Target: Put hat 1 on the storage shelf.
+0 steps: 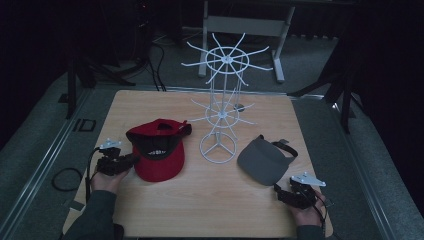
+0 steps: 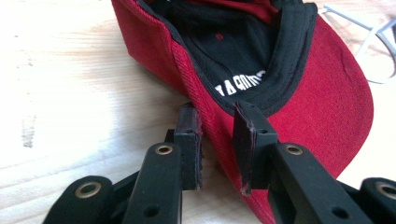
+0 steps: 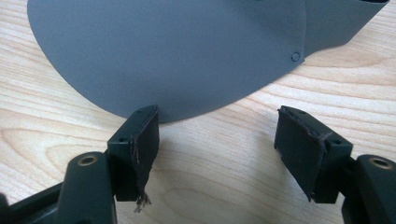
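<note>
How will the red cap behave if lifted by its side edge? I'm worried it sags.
The red cap is corduroy-like fabric, so the crown will probably sag. Its flat brim looks stiffer and may tip it brim-down. The left hand-held gripper straddles the thin edge, so slipping seems possible.

White print in cap [image 2: 243, 56]: unreadable.

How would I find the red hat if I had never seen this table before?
Start at the white wire rack standing in the middle of the wooden table. Just left of its round base lies the red cap, upside down so its black inside shows, with the left tongs at its edge. The other hat, right of the rack, is a plain grey visor.
</note>
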`<state>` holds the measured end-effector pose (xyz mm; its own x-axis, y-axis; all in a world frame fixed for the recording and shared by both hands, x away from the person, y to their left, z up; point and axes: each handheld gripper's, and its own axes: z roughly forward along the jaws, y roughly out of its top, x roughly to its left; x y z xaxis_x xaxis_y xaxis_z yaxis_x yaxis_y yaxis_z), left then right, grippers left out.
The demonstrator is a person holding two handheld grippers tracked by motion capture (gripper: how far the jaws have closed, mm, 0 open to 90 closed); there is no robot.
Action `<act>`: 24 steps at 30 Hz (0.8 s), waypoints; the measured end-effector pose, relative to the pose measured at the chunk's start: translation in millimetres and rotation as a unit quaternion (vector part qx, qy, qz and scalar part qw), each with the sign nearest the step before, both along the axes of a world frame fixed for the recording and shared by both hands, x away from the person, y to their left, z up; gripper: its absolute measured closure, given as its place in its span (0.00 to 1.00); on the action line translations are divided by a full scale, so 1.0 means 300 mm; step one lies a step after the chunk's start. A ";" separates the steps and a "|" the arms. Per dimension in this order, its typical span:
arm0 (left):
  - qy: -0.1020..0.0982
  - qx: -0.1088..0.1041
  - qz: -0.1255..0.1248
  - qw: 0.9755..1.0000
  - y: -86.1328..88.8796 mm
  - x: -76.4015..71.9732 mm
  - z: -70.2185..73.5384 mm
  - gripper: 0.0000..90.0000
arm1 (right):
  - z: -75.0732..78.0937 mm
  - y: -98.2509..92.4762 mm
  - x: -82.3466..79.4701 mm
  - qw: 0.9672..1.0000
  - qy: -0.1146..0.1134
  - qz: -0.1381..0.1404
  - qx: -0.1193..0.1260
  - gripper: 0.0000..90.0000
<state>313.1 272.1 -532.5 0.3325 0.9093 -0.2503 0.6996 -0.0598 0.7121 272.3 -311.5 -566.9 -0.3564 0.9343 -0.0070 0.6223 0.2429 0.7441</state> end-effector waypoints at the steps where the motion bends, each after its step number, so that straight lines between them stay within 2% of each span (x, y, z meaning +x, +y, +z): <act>1: -0.001 0.000 -0.001 1.000 -0.006 -0.005 0.000 0.81 | 0.000 0.000 0.000 1.000 0.000 0.000 0.000 0.34; 6: 0.000 0.004 -0.018 1.000 -0.044 -0.039 0.000 0.79 | 0.000 0.000 0.000 1.000 0.000 0.000 0.000 0.34; 10: 0.004 0.028 -0.040 0.999 -0.072 -0.055 -0.007 0.73 | 0.000 0.000 0.001 1.000 0.000 0.001 0.000 0.34; 12: 0.006 0.031 -0.045 0.999 -0.077 -0.055 -0.010 0.69 | 0.000 0.000 0.001 1.000 0.000 0.001 0.000 0.34; 18: 0.029 0.001 -0.067 0.997 -0.096 -0.052 -0.029 0.61 | 0.000 0.000 0.001 1.000 0.000 0.001 0.000 0.34; 24: 0.052 -0.005 -0.091 0.995 -0.135 -0.063 -0.056 0.59 | 0.000 0.000 0.001 1.000 0.000 0.001 0.000 0.34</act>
